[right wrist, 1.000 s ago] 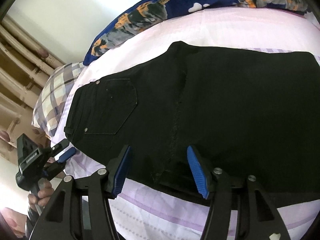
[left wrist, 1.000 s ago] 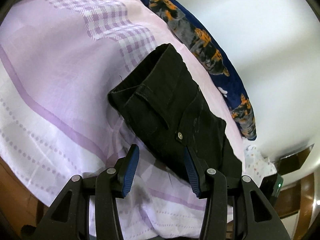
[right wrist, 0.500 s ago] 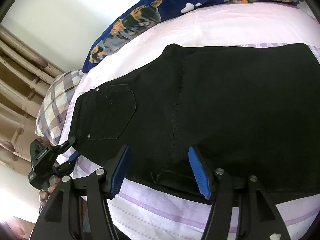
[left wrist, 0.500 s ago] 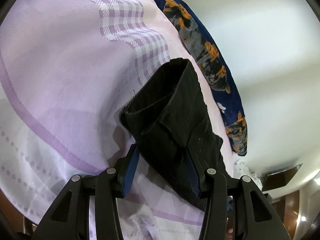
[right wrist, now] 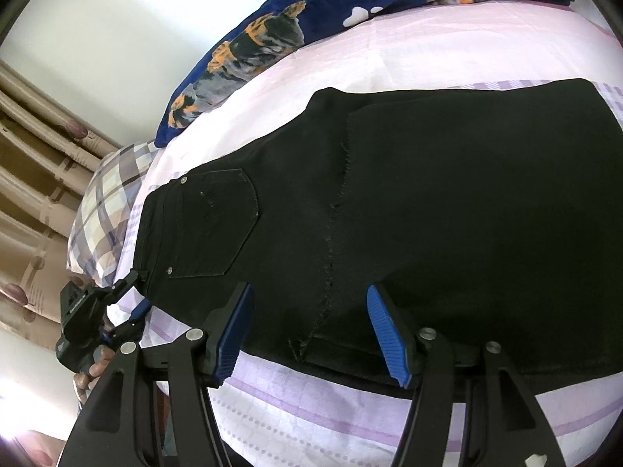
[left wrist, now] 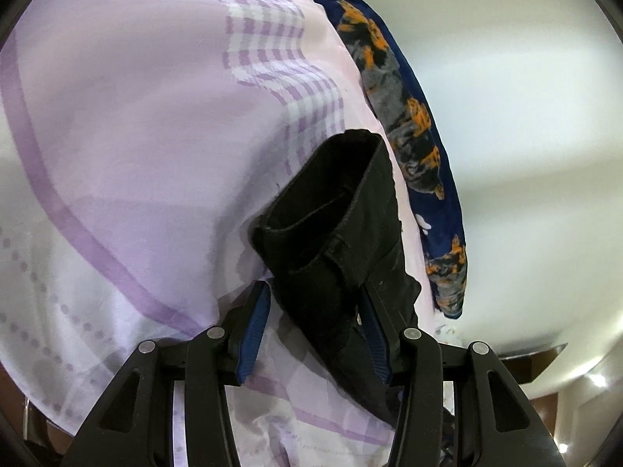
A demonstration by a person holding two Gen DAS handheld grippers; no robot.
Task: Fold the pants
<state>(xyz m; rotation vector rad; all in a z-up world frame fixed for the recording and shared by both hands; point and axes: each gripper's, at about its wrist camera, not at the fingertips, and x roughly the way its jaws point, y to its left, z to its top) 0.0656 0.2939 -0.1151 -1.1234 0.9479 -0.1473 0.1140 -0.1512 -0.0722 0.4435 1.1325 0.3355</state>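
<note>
Black pants point(right wrist: 428, 214) lie flat on the lilac bedsheet point(right wrist: 389, 58), back pocket up and waistband to the left. In the left wrist view the waistband end point(left wrist: 331, 233) rises between the blue pads of my left gripper point(left wrist: 315, 327), which is open and straddles that corner without squeezing it. The right wrist view shows the same left gripper point(right wrist: 134, 295) at the waistband corner, held by a person's hand point(right wrist: 91, 369). My right gripper point(right wrist: 311, 334) is open over the near edge of the pants at the crotch seam, one pad on each side of the seam.
A navy blanket with orange and grey cats point(right wrist: 272, 39) runs along the far side of the bed by the wall. A plaid pillow point(right wrist: 105, 202) lies beyond the waistband, with beige curtains point(right wrist: 31, 155) behind it. Bare sheet point(left wrist: 136, 136) stretches left of the pants.
My left gripper has moved in and rolled, so the waistband corner now stands between its pads instead of ahead of them. The right gripper has kept its place.
</note>
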